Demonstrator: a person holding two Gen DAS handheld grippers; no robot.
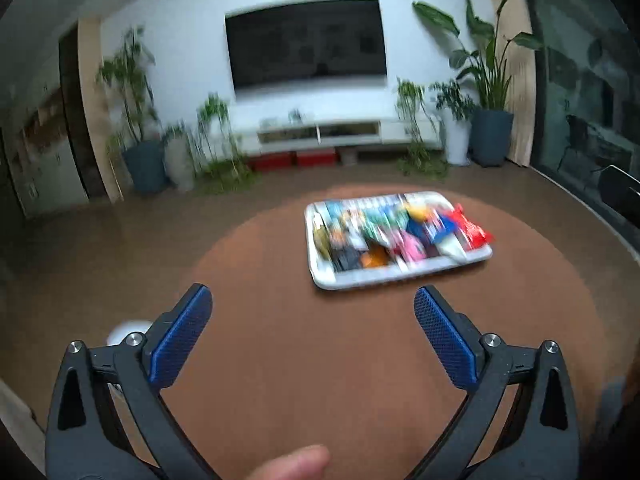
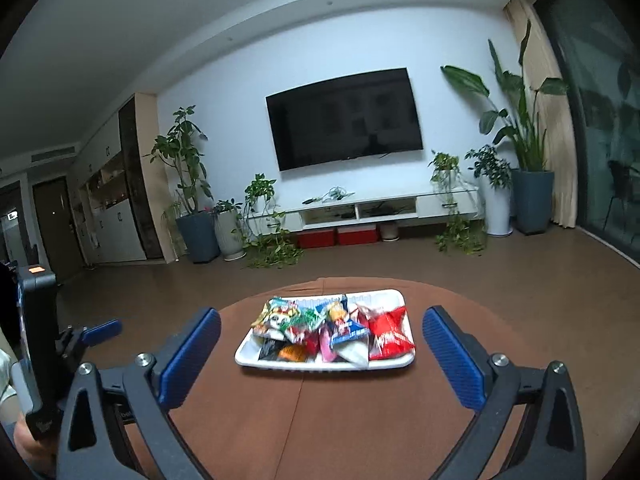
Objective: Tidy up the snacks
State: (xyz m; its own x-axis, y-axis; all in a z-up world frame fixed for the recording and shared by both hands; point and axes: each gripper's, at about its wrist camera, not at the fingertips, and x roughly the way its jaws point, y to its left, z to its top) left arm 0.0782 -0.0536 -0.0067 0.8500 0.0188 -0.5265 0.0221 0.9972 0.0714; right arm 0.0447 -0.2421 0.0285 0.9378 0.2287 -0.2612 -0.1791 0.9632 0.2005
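White tray (image 2: 384, 363) of snack packets (image 2: 332, 330) is sitting mid-table (image 2: 248, 420); the left gripper (image 1: 312, 320) and right gripper (image 2: 322, 340) are hovering wide open, empty. The red packet (image 2: 387, 334) overhanging the rim risks sliding off.

A home living room: a large dark television (image 2: 344, 118) hangs on a white wall above a low white media console (image 2: 380, 210), flanked by potted houseplants (image 2: 188, 184), with a round brown table (image 2: 320, 400) in front.
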